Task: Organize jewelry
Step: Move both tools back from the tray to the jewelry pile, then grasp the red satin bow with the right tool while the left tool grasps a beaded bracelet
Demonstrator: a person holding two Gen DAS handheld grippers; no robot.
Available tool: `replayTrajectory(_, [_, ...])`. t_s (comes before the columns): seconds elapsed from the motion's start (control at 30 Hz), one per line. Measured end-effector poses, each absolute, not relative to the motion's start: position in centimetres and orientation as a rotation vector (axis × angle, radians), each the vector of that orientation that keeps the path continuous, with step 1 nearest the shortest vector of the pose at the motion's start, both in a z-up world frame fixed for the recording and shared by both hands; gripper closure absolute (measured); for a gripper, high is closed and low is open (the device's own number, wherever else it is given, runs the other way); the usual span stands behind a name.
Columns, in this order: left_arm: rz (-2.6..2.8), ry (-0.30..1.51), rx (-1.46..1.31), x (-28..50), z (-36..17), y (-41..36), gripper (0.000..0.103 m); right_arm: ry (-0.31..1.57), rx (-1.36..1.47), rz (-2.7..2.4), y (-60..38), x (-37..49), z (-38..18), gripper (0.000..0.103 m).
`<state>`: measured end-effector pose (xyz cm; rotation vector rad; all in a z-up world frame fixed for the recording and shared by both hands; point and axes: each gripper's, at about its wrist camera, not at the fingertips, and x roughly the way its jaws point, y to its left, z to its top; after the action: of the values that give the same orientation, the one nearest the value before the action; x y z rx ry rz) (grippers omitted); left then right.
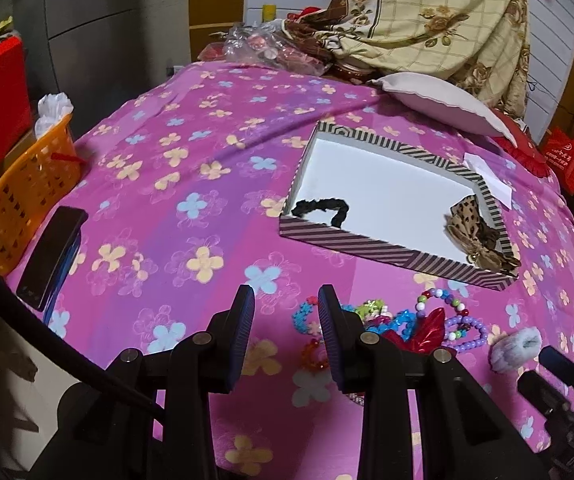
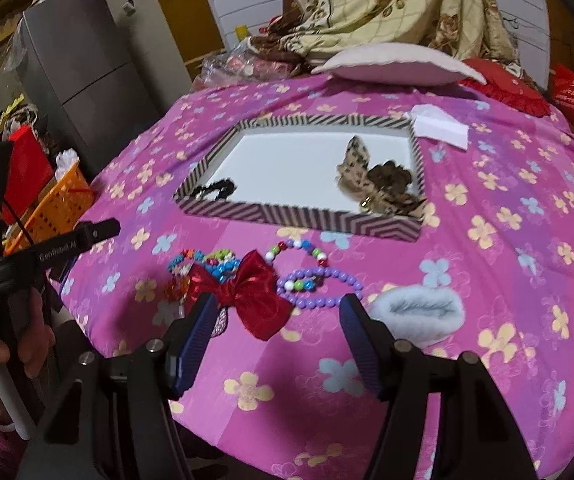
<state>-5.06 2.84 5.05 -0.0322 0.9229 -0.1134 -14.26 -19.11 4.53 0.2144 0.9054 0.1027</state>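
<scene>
A striped shallow box (image 1: 387, 248) (image 2: 299, 214) lies on the pink flowered cloth, holding a black scrunchie (image 1: 321, 209) (image 2: 213, 189) and a leopard-print bow (image 1: 479, 236) (image 2: 375, 180). In front of it sits a pile: a red bow (image 2: 247, 290) (image 1: 427, 330), a purple bead bracelet (image 2: 323, 284) (image 1: 469, 334), a multicoloured bead bracelet (image 2: 299, 250), blue and red plastic bracelets (image 1: 307, 316), and a grey fluffy scrunchie (image 2: 419, 312) (image 1: 515, 348). My left gripper (image 1: 287, 300) is open, empty, just left of the pile. My right gripper (image 2: 277, 308) hangs open over the red bow and purple bracelet.
An orange basket (image 1: 23, 196) (image 2: 59, 204) and a dark phone (image 1: 53, 252) sit at the left edge. A pale cushion (image 1: 439, 100) (image 2: 395, 66), a white paper (image 2: 439, 126) and a folded floral quilt (image 1: 427, 12) lie behind the box. A hand (image 2: 3, 344) holds the left gripper.
</scene>
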Motion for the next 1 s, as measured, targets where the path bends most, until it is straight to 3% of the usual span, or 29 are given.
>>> replayTrajectory(0.47, [-0.101, 0.946, -0.037, -4.5, 3.9, 3.3, 0.051, 0.958, 0.145, 0.21, -16.1, -13.1, 2.9, 0.036])
replayTrajectory(1.0, [-0.049, 1.012, -0.096, -3.2, 2.1, 5.9, 0.051, 1.069, -0.251, 0.587, -12.8, -7.6, 0.8, 0.036])
